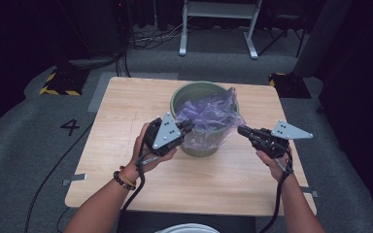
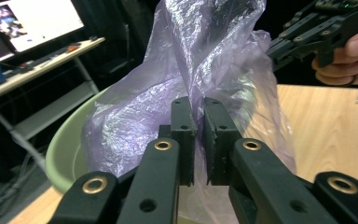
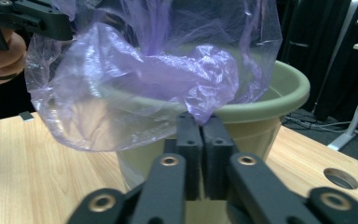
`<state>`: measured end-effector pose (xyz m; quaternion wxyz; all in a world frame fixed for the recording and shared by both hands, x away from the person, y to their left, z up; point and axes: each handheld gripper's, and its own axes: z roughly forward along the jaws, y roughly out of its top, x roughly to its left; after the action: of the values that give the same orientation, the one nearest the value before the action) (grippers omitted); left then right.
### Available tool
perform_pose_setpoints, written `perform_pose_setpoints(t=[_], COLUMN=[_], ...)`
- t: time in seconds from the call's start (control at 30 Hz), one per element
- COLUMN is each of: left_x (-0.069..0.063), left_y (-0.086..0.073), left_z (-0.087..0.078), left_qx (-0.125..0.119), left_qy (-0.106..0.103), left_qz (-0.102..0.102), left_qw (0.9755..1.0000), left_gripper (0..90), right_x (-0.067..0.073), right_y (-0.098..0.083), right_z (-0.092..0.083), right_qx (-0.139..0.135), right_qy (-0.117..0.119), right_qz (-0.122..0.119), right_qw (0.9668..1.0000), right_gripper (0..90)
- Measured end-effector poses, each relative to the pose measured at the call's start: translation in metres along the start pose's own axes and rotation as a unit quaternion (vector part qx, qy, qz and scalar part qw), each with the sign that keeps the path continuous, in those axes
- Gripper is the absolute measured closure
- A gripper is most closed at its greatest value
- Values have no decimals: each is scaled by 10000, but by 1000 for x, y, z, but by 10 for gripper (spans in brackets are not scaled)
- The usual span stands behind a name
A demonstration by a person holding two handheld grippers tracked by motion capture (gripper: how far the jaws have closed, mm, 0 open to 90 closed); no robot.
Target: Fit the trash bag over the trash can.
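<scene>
A pale green plastic bin [image 1: 186,91] stands on the wooden table [image 1: 126,111], right of centre. A thin purple plastic bag [image 1: 209,116] sits in it, bunched up and spilling over the near rim. My left gripper [image 1: 188,126] is at the bin's left side, shut on a fold of the bag [image 2: 205,56]; the film runs down between the pressed pads at my left gripper [image 2: 199,105]. My right gripper [image 1: 242,130] is at the bin's right side, and my right gripper [image 3: 203,122] pinches the bag's [image 3: 135,93] lower edge just in front of the bin rim [image 3: 279,93].
Table edges lie close on all sides, with a round hole [image 3: 340,177] in the top near the right gripper. On the grey floor behind are cables, a white desk frame [image 1: 218,14] and yellow-black striped bases [image 1: 58,82]. A lit monitor [image 2: 28,23] stands to one side.
</scene>
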<state>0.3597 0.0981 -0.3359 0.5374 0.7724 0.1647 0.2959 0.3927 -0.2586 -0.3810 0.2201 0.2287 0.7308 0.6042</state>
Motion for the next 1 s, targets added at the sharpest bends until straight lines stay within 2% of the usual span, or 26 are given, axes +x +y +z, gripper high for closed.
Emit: perform_pose_setpoints(t=[0.07,0.13,0.3,0.47,0.53,0.6,0.7,0.77,0.8,0.87,0.9,0.93,1.0], left_x=[7,14,32,48,52,58,65,67,68,68,67,66,65], left_y=[-8,-18,-43,-67,-76,-87,-98,-103,-106,-107,-106,-105,-103], left_z=[-9,-16,-24,-21,-18,-14,-8,-5,-4,-5,-8,-9,-12], left_qx=[-45,-81,33,204,259,332,479,591,632,556,511,497,479], left_qy=[45,43,154,147,165,143,144,145,131,80,110,123,175], left_qz=[-73,-239,-608,-951,-1030,-1206,-1304,-1325,-1335,-1315,-1240,-1204,-1139], left_qw=[10000,9997,9980,9951,9942,9920,9902,9893,9889,9897,9909,9914,9922], left_gripper=[817,828,860,883,883,882,874,855,844,789,777,743,615], right_x=[2,5,10,12,12,11,7,4,1,-3,-4,-5,-5], right_y=[1,1,-2,-16,-23,-29,-36,-41,-43,-45,-45,-43,-39], right_z=[0,0,-1,5,8,10,14,17,19,18,17,13,7], right_qx=[-34,-36,-10,428,589,703,850,1027,1062,985,911,740,619], right_qy=[44,-17,-55,-47,-78,-115,-208,-343,-375,-351,-374,-410,-374], right_qz=[14,-109,-264,-417,-478,-480,-447,-552,-501,-382,-311,-200,-76], right_qw=[10000,9999,9996,9982,9971,9963,9952,9926,9924,9938,9947,9962,9974], right_gripper=[900,900,900,900,900,900,900,900,900,900,835,651,528])
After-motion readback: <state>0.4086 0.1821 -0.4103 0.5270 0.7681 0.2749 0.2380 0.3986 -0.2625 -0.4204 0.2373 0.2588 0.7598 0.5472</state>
